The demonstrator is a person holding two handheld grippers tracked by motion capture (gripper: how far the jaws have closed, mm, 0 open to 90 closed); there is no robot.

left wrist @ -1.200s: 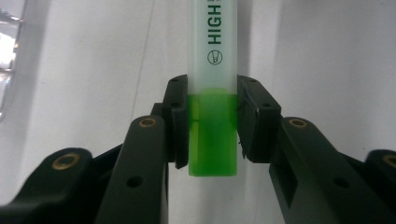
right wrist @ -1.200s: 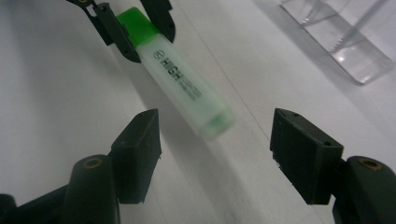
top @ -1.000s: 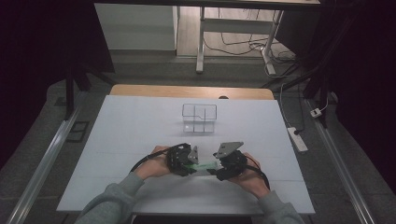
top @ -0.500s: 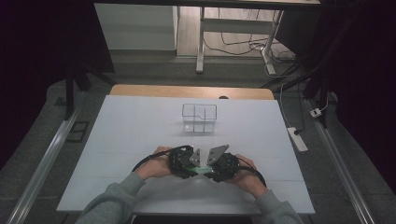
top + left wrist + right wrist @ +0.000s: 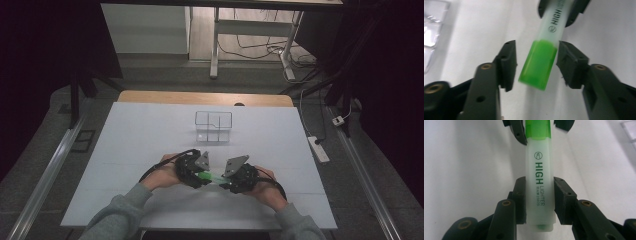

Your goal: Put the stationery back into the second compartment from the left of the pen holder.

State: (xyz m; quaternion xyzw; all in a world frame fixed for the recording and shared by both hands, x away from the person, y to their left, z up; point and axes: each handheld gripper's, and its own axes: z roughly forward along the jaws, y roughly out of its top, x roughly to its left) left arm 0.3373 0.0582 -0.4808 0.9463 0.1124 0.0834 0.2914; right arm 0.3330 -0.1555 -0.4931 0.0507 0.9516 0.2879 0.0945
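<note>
Right gripper [image 5: 539,195] clamped on the highlighter [image 5: 539,182] barrel, jaws just closed in. Left gripper [image 5: 536,63] just opened, jaws apart round the green cap [image 5: 538,64], not touching. Highlighter near the table's [image 5: 125,145] front edge, mid.

You are working in a lab-type recording room: bare white table [image 5: 150,135], dark curtained sides, power strip [image 5: 318,149] and loose cables [image 5: 250,47] on the floor.

We see a clear divided box [image 5: 213,126] on the white table [image 5: 125,145] (towards its far edge). Beyond it, a power strip [image 5: 318,148] lies on the floor.
</note>
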